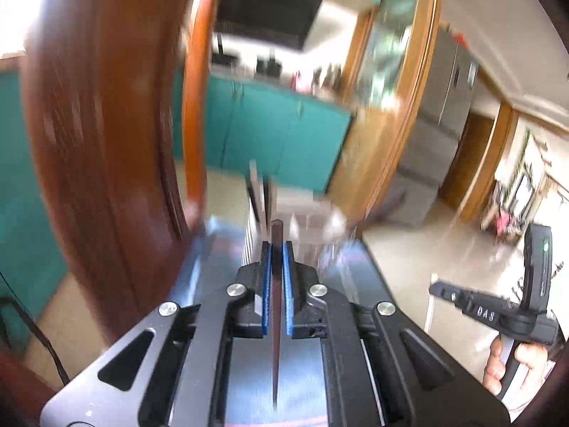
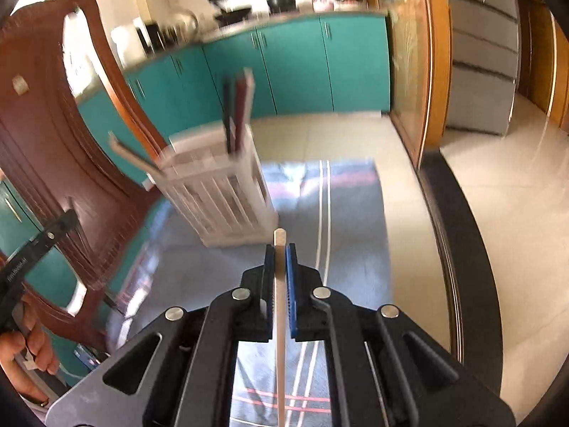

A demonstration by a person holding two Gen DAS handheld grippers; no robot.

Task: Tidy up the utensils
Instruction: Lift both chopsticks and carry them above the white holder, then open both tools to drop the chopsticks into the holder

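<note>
Now each gripper pinches one thin chopstick, the left gripper (image 1: 277,249) a brown stick (image 1: 276,302), the right gripper (image 2: 281,251) a white stick (image 2: 280,306), and either could slip or miss the holder (image 2: 220,192) far ahead on the table (image 2: 355,213).

Ahead of your right gripper (image 2: 280,249), the utensil holder (image 2: 227,195) stands on the tabletop (image 2: 355,213) with several sticks (image 2: 238,106) upright in it. A chair (image 2: 53,124) sits to its left, cabinets (image 2: 302,64) behind. Each gripper clamps one chopstick: left gripper (image 1: 276,249) one chopstick (image 1: 276,320), right the other chopstick (image 2: 280,320).
</note>
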